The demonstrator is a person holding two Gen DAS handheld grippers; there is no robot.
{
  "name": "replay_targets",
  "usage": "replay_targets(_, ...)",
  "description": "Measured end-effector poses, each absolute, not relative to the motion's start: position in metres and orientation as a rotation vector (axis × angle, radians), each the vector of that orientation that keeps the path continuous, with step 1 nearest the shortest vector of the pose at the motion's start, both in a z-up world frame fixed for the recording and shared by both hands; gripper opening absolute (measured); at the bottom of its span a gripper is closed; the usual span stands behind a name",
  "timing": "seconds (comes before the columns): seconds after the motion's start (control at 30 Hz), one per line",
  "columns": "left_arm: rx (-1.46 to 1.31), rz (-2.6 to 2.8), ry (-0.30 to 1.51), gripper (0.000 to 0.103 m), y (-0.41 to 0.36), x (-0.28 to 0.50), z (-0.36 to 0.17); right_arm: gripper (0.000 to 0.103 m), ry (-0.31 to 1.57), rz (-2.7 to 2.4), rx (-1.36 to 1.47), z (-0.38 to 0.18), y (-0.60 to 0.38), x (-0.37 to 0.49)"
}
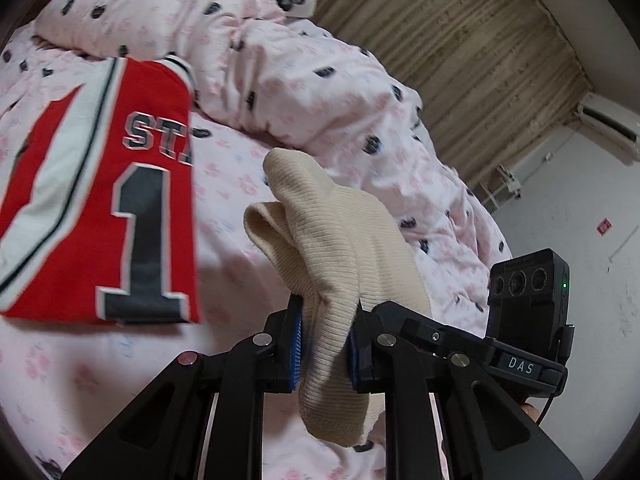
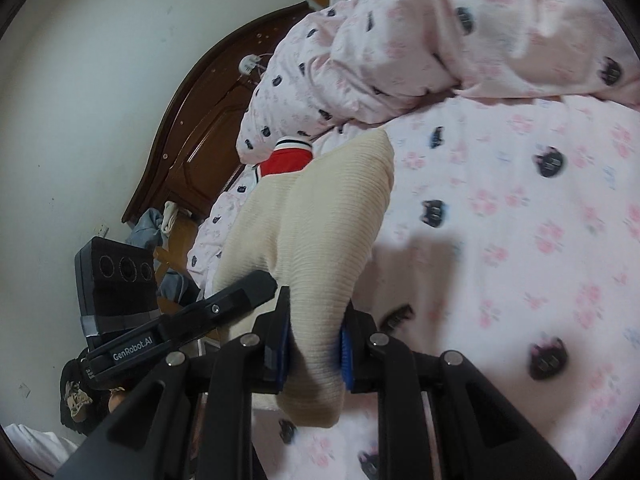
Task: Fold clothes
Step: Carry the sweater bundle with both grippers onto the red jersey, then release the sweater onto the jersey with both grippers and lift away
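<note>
A cream ribbed garment (image 1: 340, 264) hangs bunched above the pink bed sheet (image 1: 228, 200). My left gripper (image 1: 326, 344) is shut on one part of it, the blue pads pressing the cloth from both sides. My right gripper (image 2: 314, 350) is shut on another part of the same cream garment (image 2: 320, 232), which drapes forward over the fingers and hides their tips. A folded red jersey (image 1: 120, 200) with a black "1" lies flat on the sheet to the left in the left wrist view. A small piece of the red jersey (image 2: 288, 160) shows beyond the cream cloth in the right wrist view.
A crumpled pink duvet (image 1: 300, 80) with dark prints is heaped at the far side of the bed. A dark wooden headboard (image 2: 200, 128) stands against the white wall, with clothes piled by it (image 2: 160, 232). A curtain (image 1: 460, 60) and an air conditioner (image 1: 608, 128) are on the right.
</note>
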State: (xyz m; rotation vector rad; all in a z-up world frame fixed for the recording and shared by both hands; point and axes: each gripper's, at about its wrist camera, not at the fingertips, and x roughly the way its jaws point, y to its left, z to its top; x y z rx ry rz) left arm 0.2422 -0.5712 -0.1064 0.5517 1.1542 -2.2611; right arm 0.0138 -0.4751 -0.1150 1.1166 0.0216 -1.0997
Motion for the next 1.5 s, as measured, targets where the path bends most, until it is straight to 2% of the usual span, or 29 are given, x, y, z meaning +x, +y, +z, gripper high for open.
replay_targets(0.57,0.459,-2.067,1.144,0.015,-0.653,0.312,-0.126,0.020,0.139,-1.013,1.137,-0.125,-0.604,0.087)
replay_targets(1.2,0.472,-2.028,1.138,0.015,-0.683,0.325,-0.145,0.020,0.177,-1.028,1.173,-0.144,-0.647,0.098)
replay_targets(1.33,0.501,-1.981,1.171,0.022,-0.685,0.328,-0.153,0.021,0.229,-1.045,1.158,-0.147,-0.650,0.103)
replay_targets(1.5,0.494,-1.953,1.189,0.026,-0.682,0.337,-0.152,0.025,0.253,-1.054,1.146,-0.143,-0.647,0.103)
